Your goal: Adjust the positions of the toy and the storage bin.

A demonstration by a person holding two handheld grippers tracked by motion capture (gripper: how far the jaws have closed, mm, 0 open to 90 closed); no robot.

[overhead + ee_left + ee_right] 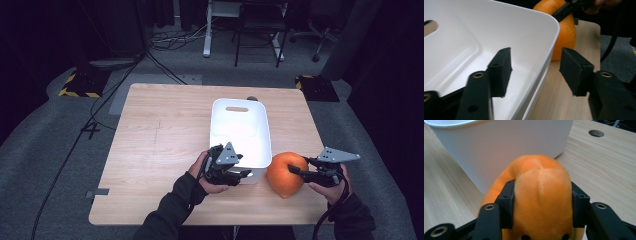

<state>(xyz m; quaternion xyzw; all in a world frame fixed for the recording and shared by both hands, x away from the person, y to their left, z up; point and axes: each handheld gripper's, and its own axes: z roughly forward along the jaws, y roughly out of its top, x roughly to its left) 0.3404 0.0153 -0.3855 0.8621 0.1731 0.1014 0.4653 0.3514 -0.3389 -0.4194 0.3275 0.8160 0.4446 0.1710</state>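
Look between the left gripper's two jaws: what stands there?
In the left gripper view, the rim and wall of the white bin stand between the open jaws of the left gripper, one inside, one outside.

The light wooden rectangular table [160, 150] serves as landmark. A round cable hole [596, 133] is cut in its top near the far edge. The grey carpeted floor [50, 150] surrounds the table. Two yellow-and-black striped floor plates lie beyond the table's far corners, one to the left [80, 84] and one to the right [314, 86]. Black cables [120, 85] trail across the floor from the table's left side. Behind the table stand a white desk leg [207, 30], a dark metal stand [257, 37] and a wheeled office chair base [315, 37].
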